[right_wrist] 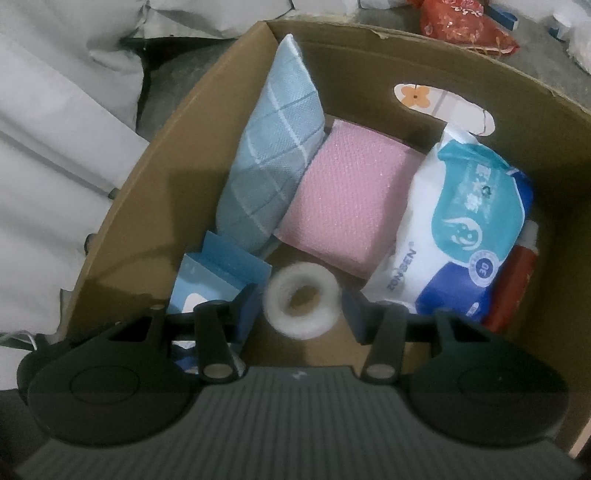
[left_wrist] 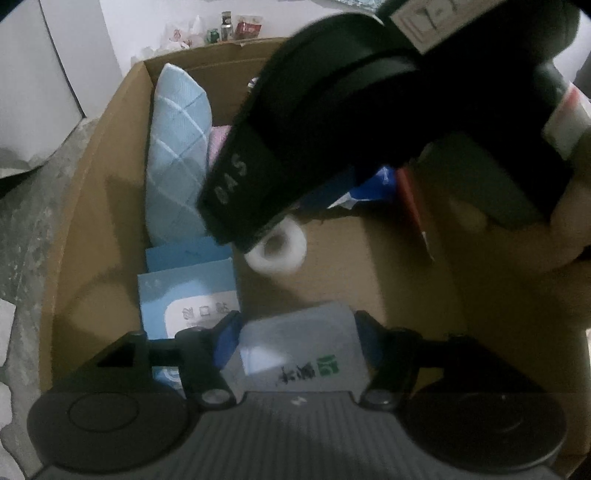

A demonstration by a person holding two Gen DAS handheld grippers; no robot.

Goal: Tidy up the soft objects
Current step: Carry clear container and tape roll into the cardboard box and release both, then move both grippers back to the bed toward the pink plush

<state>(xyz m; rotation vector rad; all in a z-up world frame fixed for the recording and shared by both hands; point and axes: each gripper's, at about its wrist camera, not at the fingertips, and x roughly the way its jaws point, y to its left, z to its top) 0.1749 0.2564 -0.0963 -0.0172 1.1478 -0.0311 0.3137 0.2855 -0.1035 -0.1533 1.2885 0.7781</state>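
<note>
An open cardboard box (right_wrist: 192, 122) holds a light blue checked cloth (right_wrist: 269, 155), a pink textured pad (right_wrist: 351, 206), a wet-wipes pack (right_wrist: 461, 229) and small blue cartons (right_wrist: 218, 273). My right gripper (right_wrist: 301, 306) is open inside the box. A white tape roll (right_wrist: 301, 299) lies blurred between its fingers, with a small gap on each side. In the left wrist view my left gripper (left_wrist: 297, 332) is shut on a pale tissue pack (left_wrist: 299, 350) low over the box floor. The roll (left_wrist: 275, 251) sits under the right tool's black finger (left_wrist: 236, 192).
A red item (right_wrist: 513, 284) stands against the box's right wall. White fabric (right_wrist: 55, 147) lies left of the box, and a red bag (right_wrist: 465, 26) lies beyond it. A hand (left_wrist: 554, 236) holds the right tool. Bottles (left_wrist: 225, 26) stand far back.
</note>
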